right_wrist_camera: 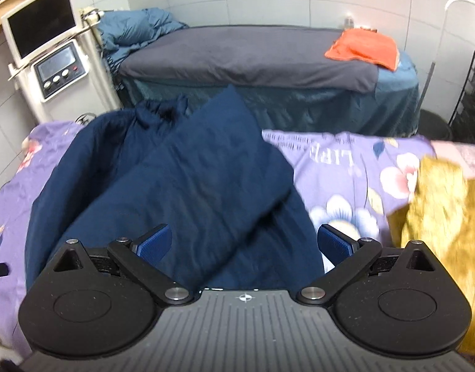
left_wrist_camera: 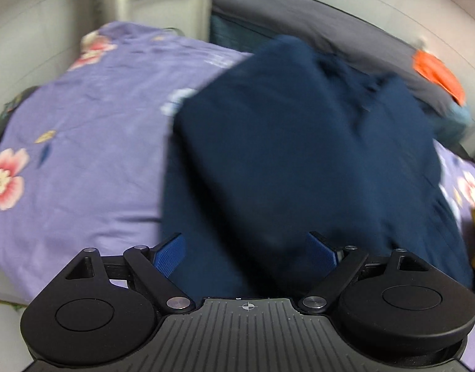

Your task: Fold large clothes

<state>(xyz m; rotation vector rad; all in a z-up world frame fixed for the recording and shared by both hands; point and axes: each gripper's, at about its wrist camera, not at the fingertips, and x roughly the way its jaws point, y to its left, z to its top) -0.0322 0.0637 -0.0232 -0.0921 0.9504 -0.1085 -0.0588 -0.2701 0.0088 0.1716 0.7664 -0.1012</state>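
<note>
Across the middle of the bed's purple floral sheet point(right_wrist_camera: 336, 167) lies the navy garment point(right_wrist_camera: 181, 179), partly folded, one broad panel turned diagonally over the rest, its collar bunched toward the far edge. I hold my left gripper point(left_wrist_camera: 248, 252) and right gripper point(right_wrist_camera: 245, 243) above its near hem, both spread wide and empty. Mustard fabric point(right_wrist_camera: 438, 204) sits at the right edge.

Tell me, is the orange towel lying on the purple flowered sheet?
No, the orange towel lies on the grey-covered bed behind, apart from the purple flowered sheet where the navy garment is spread.
</note>
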